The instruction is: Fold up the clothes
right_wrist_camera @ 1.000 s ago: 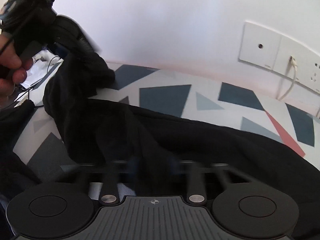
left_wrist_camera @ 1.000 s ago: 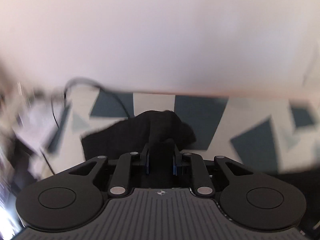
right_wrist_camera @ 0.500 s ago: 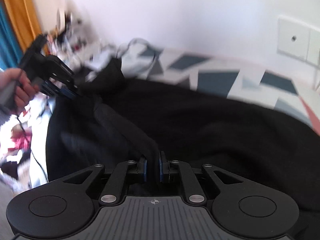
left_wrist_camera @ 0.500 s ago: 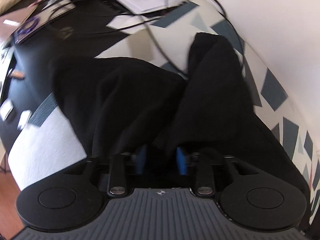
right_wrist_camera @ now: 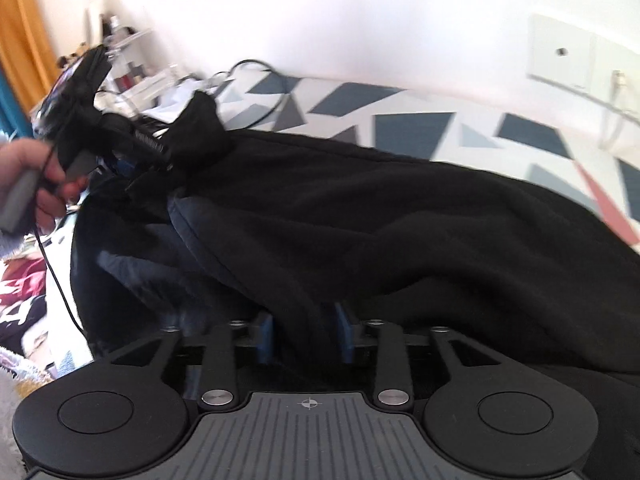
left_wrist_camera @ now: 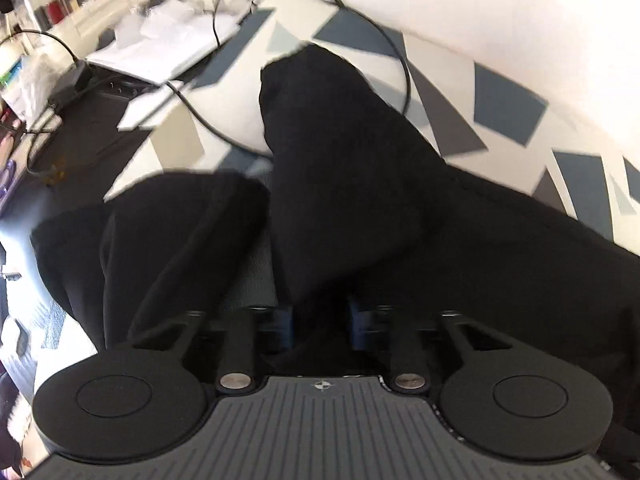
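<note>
A black garment (left_wrist_camera: pixel 400 208) lies spread over a surface with a blue, grey and white geometric pattern (left_wrist_camera: pixel 508 100). My left gripper (left_wrist_camera: pixel 320 320) is shut on a bunched fold of it that rises away from the jaws. My right gripper (right_wrist_camera: pixel 306 332) is shut on a thick fold of the same garment (right_wrist_camera: pixel 400 216), with blue pads on both sides of the cloth. The right wrist view also shows the left gripper (right_wrist_camera: pixel 152 148) held in a hand at the far left, gripping a raised peak of cloth.
A black cable (left_wrist_camera: pixel 392 52) loops over the patterned surface near white papers (left_wrist_camera: pixel 160 48). Clutter fills a dark table at the left (left_wrist_camera: pixel 60 128). A white wall with socket plates (right_wrist_camera: pixel 576 56) stands behind. A red patterned cloth (right_wrist_camera: pixel 20 296) lies at the lower left.
Both views have swung: the left gripper now looks down along the garment rather than at the wall. The garment is stretched between both grippers and the jaws stay shut on it.
</note>
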The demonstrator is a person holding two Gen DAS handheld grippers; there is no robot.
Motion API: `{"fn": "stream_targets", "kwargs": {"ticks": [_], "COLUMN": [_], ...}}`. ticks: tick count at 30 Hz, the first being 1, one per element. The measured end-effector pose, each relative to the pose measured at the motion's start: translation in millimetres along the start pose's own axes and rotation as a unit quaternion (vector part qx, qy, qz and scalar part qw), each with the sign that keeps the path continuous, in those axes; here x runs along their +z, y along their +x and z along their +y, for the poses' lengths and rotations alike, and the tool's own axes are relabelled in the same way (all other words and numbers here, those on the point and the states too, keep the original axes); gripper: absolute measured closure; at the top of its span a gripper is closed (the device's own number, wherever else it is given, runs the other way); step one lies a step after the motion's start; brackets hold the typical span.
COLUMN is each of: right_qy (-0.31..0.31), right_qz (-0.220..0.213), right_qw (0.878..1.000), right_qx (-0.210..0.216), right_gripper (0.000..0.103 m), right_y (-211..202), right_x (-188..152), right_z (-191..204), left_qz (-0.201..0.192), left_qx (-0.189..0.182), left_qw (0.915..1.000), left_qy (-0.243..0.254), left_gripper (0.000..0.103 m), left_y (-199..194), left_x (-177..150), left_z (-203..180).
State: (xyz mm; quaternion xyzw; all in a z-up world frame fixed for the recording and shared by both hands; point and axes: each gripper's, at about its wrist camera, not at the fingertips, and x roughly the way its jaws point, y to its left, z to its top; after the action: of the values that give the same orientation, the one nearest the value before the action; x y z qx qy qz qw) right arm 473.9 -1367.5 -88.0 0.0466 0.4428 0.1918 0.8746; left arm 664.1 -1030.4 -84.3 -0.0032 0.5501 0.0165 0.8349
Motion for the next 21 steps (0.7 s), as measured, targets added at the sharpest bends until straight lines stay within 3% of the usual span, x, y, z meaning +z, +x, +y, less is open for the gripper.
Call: {"fn": "stream_targets", "kwargs": {"ticks": [1, 3, 4, 7, 9, 10, 13, 17, 19, 21], "right_qy": [0.008, 0.030, 0.044, 0.106, 0.166, 0.196, 0.289, 0.407, 0.446, 0.452], "right_qz": [-0.009, -0.030, -0.040, -0.067, -0.090, -0.100, -0.122, -0.155, -0.167, -0.163], "right_qw": [1.000, 0.999, 0.997, 0.989, 0.974, 0.965, 0.926, 0.849, 0.813, 0.798], "right_qx": [-0.007, -0.025, -0.039, -0.082, -0.122, -0.143, -0.210, -0.301, -0.335, -0.362], "right_gripper": [0.066, 0.044, 0.043, 0.044, 0.044, 0.044, 0.044, 0.044, 0.044, 0.046], "right_y": [-8.7, -27.9, -37.8, -65.0, -83.3, -91.8, -115.6, -149.7, -163.5, -170.1], "right_x": [-0.4, -1.3, -2.0, -5.8, -11.3, -15.7, -31.9, -68.4, -89.3, -101.4], "right_z": [-3.4, -14.0, -22.1, -52.7, -77.6, -90.5, -129.8, -176.6, -193.5, -204.2], "left_qz": [-0.017, -0.061, -0.086, -0.169, -0.215, -0.217, -0.168, -0.096, -0.089, -0.088], "left_qx": [0.007, 0.022, 0.027, 0.040, 0.070, 0.071, 0.079, 0.095, 0.084, 0.066], "left_qw": [0.9997, 0.9970, 0.9949, 0.9845, 0.9740, 0.9735, 0.9825, 0.9903, 0.9921, 0.9939], "left_qy": [0.017, 0.042, 0.044, 0.024, 0.011, 0.011, 0.007, -0.034, -0.027, -0.007], "left_gripper": [0.085, 0.088, 0.094, 0.095, 0.096, 0.096, 0.094, 0.091, 0.088, 0.076], "left_y": [-1.8, -14.0, -22.9, -53.2, -66.8, -65.4, -43.0, -12.9, -12.5, -13.7], "left_x": [3.3, 21.6, 31.4, 72.1, 90.9, 97.6, 101.3, 80.4, 67.3, 54.1], "left_z": [-4.1, -7.9, -5.4, -0.7, 0.7, 0.4, 2.3, 11.4, 5.5, -4.6]}}
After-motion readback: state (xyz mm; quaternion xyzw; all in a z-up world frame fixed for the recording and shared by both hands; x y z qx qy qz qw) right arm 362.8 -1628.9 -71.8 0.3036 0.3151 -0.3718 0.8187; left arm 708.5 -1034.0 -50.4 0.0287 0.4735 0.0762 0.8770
